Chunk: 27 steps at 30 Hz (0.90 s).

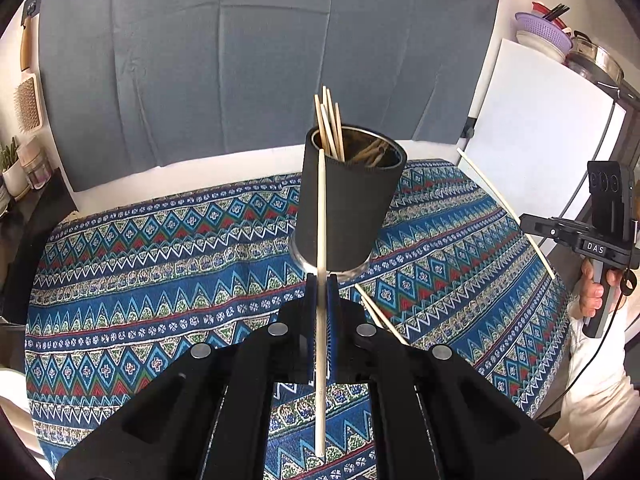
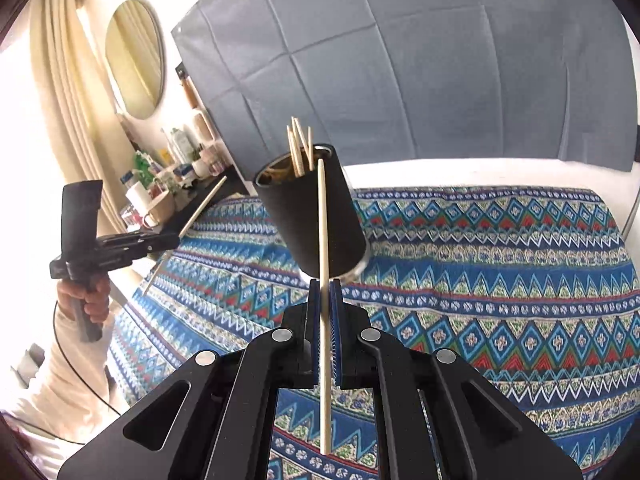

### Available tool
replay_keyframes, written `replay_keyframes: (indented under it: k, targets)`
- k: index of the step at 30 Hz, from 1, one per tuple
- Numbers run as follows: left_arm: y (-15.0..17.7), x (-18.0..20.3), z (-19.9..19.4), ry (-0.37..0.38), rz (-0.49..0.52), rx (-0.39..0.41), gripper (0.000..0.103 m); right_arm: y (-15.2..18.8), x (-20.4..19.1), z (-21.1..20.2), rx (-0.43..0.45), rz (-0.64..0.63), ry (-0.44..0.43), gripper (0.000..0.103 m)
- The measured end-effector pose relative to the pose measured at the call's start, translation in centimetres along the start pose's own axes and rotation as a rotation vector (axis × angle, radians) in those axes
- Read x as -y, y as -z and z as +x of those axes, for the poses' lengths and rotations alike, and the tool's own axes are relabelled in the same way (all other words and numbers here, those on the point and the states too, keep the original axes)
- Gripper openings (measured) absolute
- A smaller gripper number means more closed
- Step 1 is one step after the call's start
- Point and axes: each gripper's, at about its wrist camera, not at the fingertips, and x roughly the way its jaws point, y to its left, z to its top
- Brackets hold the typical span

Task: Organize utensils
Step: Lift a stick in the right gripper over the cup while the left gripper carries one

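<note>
A black cylindrical holder [image 1: 348,208] with a metal rim stands on the patterned cloth [image 1: 160,280], and several wooden chopsticks [image 1: 330,124] lean inside it. My left gripper [image 1: 321,280] is shut on one chopstick [image 1: 321,208], held above the cloth just in front of the holder. In the right wrist view my right gripper [image 2: 325,282] is shut on another chopstick [image 2: 323,220], also in front of the holder [image 2: 316,220]. Each gripper shows in the other's view: the right one [image 1: 528,222] with its stick [image 1: 488,188], the left one [image 2: 176,236] with its stick [image 2: 204,208]. A loose chopstick [image 1: 380,314] lies on the cloth.
A grey backdrop board [image 1: 240,60] stands behind the table, with a white board [image 1: 528,140] at its right. Jars and cups [image 2: 168,188] crowd a dark shelf on the left. A colander and pots [image 1: 560,40] sit at the far right. A person's hand [image 1: 592,292] holds the right gripper's grip.
</note>
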Motion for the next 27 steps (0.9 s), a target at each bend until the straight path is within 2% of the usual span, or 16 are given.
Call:
replay_keyframes:
  k: [3,6,8,12,16,20,24,27]
  targets:
    - [-1.6,0.2,-0.5,0.016,-0.013,0.051,0.005,-2.0,-1.0,0.2,0.05,-0.001,-0.039,0.004]
    - [-3.0,0.9,-1.5,0.04,-0.006,0.149,0.005,-3.8,-1.8,0.9,0.112,0.002,-0.114,0.005]
    - [-3.8,1.3,-2.4,0.052,-0.008,0.242,0.005,-4.7,-2.4,1.5,0.156,-0.006,-0.166,0.005]
    - [-4.8,1.9,-4.0,0.145,0.006,0.402,0.005,-6.0,-3.3,2.3,0.282,-0.036,-0.277,0.005]
    - [-5.7,2.1,-4.0,0.171,0.009,0.506,0.005,-6.6,-4.1,3.0,0.426,-0.074,-0.376,0.005]
    - [-6.4,1.3,-2.5,0.18,-0.016,0.593,0.005,-7.1,-4.1,4.5,0.526,-0.1,-0.371,0.005]
    - [-7.0,0.1,-0.3,0.14,-0.066,0.668,0.005,-7.6,-3.0,6.5,0.595,-0.079,-0.356,0.005]
    - [-7.9,-1.2,2.1,0.164,-0.106,0.668,0.005,-8.0,-1.8,7.9,0.634,-0.037,-0.326,0.005]
